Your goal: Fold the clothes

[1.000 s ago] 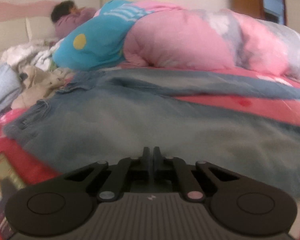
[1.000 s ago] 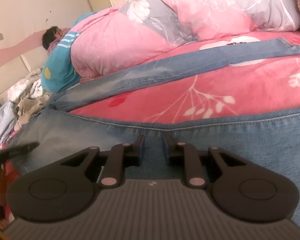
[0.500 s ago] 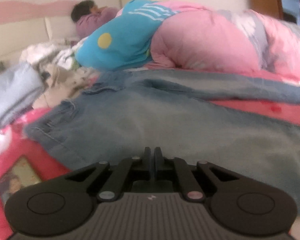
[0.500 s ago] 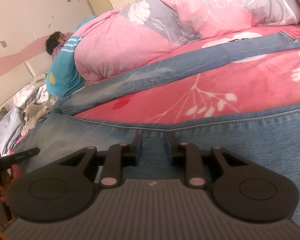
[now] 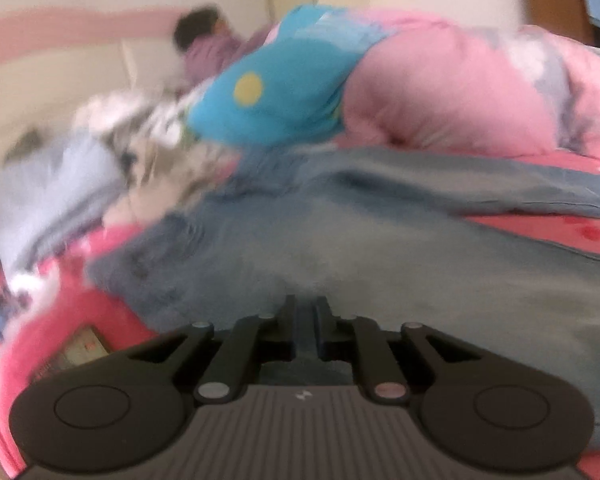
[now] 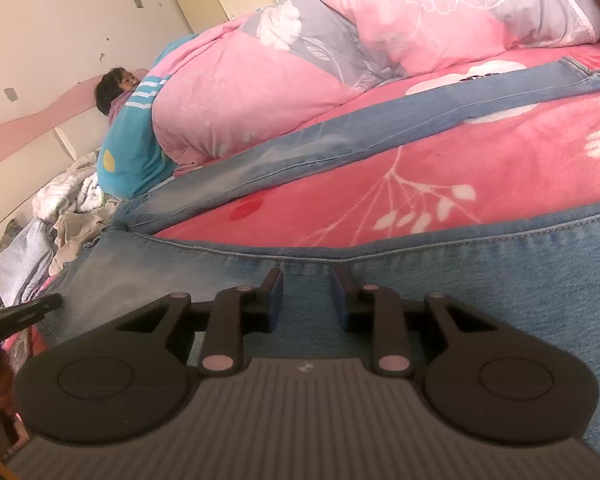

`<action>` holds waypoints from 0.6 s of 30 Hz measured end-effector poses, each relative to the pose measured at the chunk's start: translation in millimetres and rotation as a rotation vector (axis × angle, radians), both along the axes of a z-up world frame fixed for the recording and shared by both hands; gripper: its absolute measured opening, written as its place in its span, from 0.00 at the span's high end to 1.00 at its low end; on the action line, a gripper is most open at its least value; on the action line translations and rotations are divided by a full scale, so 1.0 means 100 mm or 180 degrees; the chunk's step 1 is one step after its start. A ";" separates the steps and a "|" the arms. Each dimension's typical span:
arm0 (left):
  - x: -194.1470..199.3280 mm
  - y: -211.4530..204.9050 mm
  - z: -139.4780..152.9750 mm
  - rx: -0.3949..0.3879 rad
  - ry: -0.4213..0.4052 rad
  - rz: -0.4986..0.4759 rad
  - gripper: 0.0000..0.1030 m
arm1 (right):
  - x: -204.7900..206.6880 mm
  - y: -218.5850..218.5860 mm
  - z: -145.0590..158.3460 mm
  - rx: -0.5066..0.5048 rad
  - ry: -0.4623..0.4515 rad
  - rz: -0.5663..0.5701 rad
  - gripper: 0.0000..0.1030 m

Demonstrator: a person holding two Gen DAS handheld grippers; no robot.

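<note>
Though the left wrist view is motion-blurred, the left gripper (image 5: 303,320) is seen low over the faded blue denim jeans (image 5: 380,256), its jaws standing slightly apart with a narrow gap; denim shows in the gap, but whether cloth is pinched cannot be told. The jeans are spread across the red floral blanket (image 5: 580,232). A rolled pink-and-grey quilt (image 5: 452,96) is seen at the far side, a turquoise garment with a yellow dot (image 5: 268,96) to its left, a pile of pale crumpled clothes (image 5: 132,136) at far left.

In the right wrist view, the right gripper (image 6: 306,300) is released, jaws clearly apart above the near jeans leg (image 6: 460,272), close to its stitched seam. The other leg (image 6: 380,132) is laid out flat toward the far right, beside the quilt (image 6: 300,72). The blanket (image 6: 480,168) is exposed between the legs.
</note>
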State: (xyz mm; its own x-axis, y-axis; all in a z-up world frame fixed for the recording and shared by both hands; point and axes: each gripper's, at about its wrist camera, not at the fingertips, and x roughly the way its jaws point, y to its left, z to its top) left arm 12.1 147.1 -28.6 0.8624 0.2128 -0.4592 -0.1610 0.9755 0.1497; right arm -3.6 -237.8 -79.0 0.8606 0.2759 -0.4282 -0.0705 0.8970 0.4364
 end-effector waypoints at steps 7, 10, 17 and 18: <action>-0.32 0.05 0.03 -0.0155 -0.0083 -0.0040 0.89 | 0.00 0.01 0.00 -0.0002 0.0003 -0.0001 0.75; -0.46 0.08 0.04 -0.0221 -0.0119 -0.0058 0.87 | 0.00 0.02 0.00 -0.0001 0.0001 -0.0005 0.75; -0.58 -0.01 0.19 -0.0221 -0.0349 -0.0330 0.76 | -0.01 0.03 0.00 -0.0021 0.0000 -0.0008 0.75; -0.54 -0.08 0.20 -0.0205 -0.0357 -0.0465 0.76 | 0.00 0.03 0.00 -0.0025 0.0000 -0.0008 0.75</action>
